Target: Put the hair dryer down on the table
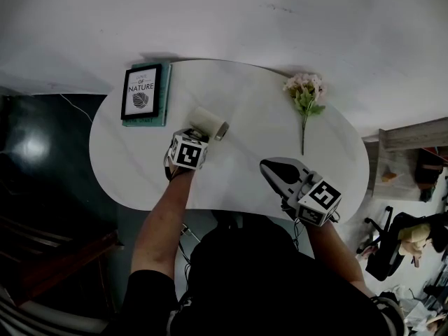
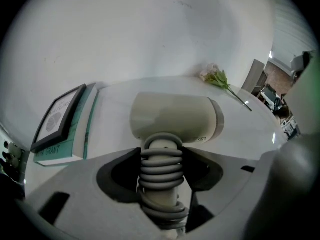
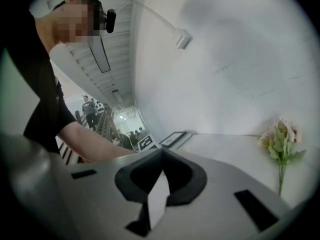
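A black short-sleeved top (image 1: 241,278); the grey left gripper (image 2: 161,170) and right gripper (image 3: 161,160) (black-padded) each carry a black-and-white marker cube (image 1: 187,152).

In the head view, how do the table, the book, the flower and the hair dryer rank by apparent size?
1. table
2. book
3. flower and hair dryer: these look alike, and the hair dryer is partly hidden, so I do not rank them.
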`<state>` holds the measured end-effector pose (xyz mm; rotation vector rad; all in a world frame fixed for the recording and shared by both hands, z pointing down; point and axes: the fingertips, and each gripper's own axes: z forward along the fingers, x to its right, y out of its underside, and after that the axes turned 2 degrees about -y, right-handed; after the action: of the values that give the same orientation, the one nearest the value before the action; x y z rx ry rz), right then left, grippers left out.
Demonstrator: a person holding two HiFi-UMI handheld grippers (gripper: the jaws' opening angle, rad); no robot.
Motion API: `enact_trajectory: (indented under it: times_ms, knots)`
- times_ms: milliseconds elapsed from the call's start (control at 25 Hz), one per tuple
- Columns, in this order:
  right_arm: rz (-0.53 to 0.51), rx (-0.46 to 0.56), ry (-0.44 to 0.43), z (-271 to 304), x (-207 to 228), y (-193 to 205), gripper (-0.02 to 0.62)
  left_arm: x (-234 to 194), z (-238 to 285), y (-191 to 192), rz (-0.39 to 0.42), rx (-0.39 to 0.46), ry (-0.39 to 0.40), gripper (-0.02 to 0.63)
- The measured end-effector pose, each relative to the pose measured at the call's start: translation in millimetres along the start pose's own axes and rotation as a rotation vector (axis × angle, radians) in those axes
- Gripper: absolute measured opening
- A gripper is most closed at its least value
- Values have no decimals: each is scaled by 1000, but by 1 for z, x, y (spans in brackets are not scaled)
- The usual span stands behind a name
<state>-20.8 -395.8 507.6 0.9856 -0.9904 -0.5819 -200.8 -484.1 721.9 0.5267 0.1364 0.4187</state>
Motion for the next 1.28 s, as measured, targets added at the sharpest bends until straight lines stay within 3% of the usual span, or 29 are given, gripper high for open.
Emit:
enact_trajectory:
  times_ms: [400,680,840,960,1160,1240,1280]
  knots:
    - [13,60,-49,1,-4,-24,8,-6,-42,-16,-41,148,-23,258]
    - [-78,40,-101,3,-4,-41,8,4,-107,-36,-26,301,-31,251]
    - [-114,51,-158,8,-15,-56,6,8,-149,-44,-66,415,-30,185]
    - [-150,57,-181,11,-23,-66,6,6,-181,-46,-102,492,-57,172]
    - [-203,78,-164,6,-44,-77,6,11,-228,-41,-129,609,-82,147]
    - [-214,94,-143,2,-53,-81,6,11,-245,-36,-122,654,-87,65]
    - [-218,104,-130,1,-59,-83,6,10,-253,-32,-122,674,-88,64]
